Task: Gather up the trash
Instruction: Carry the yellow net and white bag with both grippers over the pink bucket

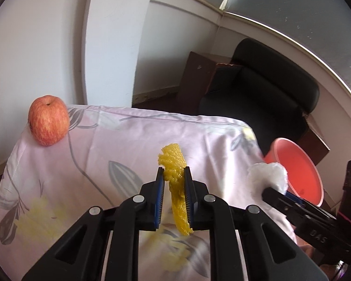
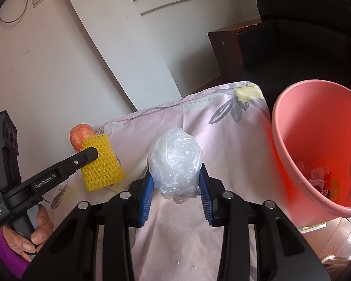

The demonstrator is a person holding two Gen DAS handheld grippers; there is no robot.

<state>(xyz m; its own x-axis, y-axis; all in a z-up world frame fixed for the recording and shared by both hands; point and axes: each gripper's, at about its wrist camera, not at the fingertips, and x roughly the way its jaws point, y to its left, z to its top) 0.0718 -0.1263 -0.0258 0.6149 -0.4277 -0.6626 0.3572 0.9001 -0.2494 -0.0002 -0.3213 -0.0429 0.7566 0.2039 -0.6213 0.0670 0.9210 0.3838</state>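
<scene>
yellow foam fruit netting (image 1: 175,175), a flattened mesh sleeve, is pinched edge-on between the blue-padded jaws of the left gripper (image 1: 173,173). the jaws are closed onto it, and part of the sleeve sticks up past the fingertips while the rest hangs down between the fingers. in the right wrist view the same sleeve (image 2: 101,164) shows its broad face, held above the pale pink floral cloth (image 1: 105,145) that covers the table, with the left gripper's black finger (image 2: 82,158) across it.

the right gripper (image 2: 177,178) is clamped on a crumpled ball of clear plastic film (image 2: 176,161), which bulges up and out between the two blue pads. from the left wrist camera this ball (image 1: 268,175) appears as a white wad at the end of the right gripper (image 1: 272,190), near the right edge of the cloth.

a salmon-pink round plastic bin (image 2: 290,145) stands just beside the table's right edge, its mouth tilted toward the camera; scraps of paper and other litter (image 2: 320,178) lie at its bottom. in the left wrist view the bin (image 1: 299,171) sits directly behind the plastic wad.

a red-streaked apple (image 1: 48,120) rests stem up at the far left corner of the cloth, well apart from both grippers. a black leather armchair (image 1: 264,89) stands beyond the table.
</scene>
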